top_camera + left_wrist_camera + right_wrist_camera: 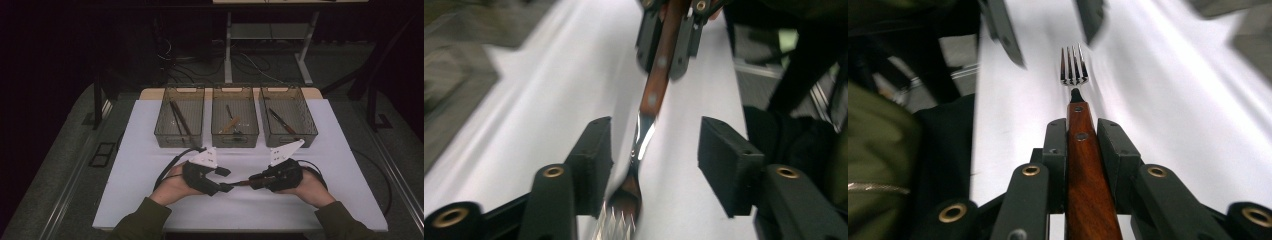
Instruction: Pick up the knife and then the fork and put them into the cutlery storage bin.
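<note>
Fork (1083,165) handover done: your right hand-held gripper (1083,145) clamps its handle, left hand-held gripper (654,160) gapes loose around the neck, so next carry it to a tray (235,122).

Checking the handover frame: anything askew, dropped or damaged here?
Nothing stands out. The fork sits straight in the right gripper; the left gripper is open around its metal end. The three bins look orderly.

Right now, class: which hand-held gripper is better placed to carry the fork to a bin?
Right hand-held gripper: shut on the fork handle. Left hand-held gripper stands open around its neck.
</note>
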Tool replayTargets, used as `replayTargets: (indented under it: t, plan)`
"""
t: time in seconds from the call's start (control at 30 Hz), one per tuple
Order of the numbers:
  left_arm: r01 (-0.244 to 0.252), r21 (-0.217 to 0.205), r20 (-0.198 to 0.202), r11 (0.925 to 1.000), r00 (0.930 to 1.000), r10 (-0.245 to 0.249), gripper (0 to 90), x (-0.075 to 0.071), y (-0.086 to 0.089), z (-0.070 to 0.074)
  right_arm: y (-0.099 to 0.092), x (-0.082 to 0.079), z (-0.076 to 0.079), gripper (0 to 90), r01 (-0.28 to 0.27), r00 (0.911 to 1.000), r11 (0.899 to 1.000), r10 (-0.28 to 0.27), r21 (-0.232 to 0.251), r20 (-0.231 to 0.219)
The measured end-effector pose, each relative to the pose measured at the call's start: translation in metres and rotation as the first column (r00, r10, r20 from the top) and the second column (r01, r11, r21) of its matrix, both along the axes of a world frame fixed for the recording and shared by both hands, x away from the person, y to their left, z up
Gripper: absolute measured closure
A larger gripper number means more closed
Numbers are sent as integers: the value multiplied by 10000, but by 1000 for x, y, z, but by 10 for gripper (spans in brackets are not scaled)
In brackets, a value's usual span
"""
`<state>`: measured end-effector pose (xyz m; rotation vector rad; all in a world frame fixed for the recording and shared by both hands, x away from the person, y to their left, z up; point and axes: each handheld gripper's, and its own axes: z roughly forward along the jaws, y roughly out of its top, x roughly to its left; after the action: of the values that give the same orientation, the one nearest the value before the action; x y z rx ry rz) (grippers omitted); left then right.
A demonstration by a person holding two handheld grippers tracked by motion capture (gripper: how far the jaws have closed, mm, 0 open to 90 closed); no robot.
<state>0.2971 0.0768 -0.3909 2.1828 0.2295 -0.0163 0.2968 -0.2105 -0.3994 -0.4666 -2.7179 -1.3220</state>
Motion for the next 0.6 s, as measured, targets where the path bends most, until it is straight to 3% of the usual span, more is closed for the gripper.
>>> replayTargets:
  t: [0.07, 0.17, 0.4, 0.47, 0.6]
  plan:
    - [-477, -35, -9, 9989, 9989, 477, 425, 1, 13, -3, -7, 3, 3, 751, 361, 9993, 9993, -362, 92, 94]
    - [-1275, -121, -91, 9918, 9918, 1274, 370, 1, 31, -8, -18, 8, 9, 751, 829, 9961, 9962, -836, 263, 286]
    - [-2931, -185, -211, 9559, 9560, 2927, 274, -2, 61, -21, -41, 18, 24, 751, 1838, 9806, 9808, -1876, 655, 564]
    - [-3097, -156, -159, 9507, 9508, 3095, 254, -3, 66, -24, -45, 21, 26, 750, 2011, 9767, 9769, -2056, 727, 609]
    - [-3624, -198, -134, 9318, 9320, 3622, 198, -8, 72, -31, -52, 26, 30, 751, 2333, 9687, 9690, -2389, 816, 677]
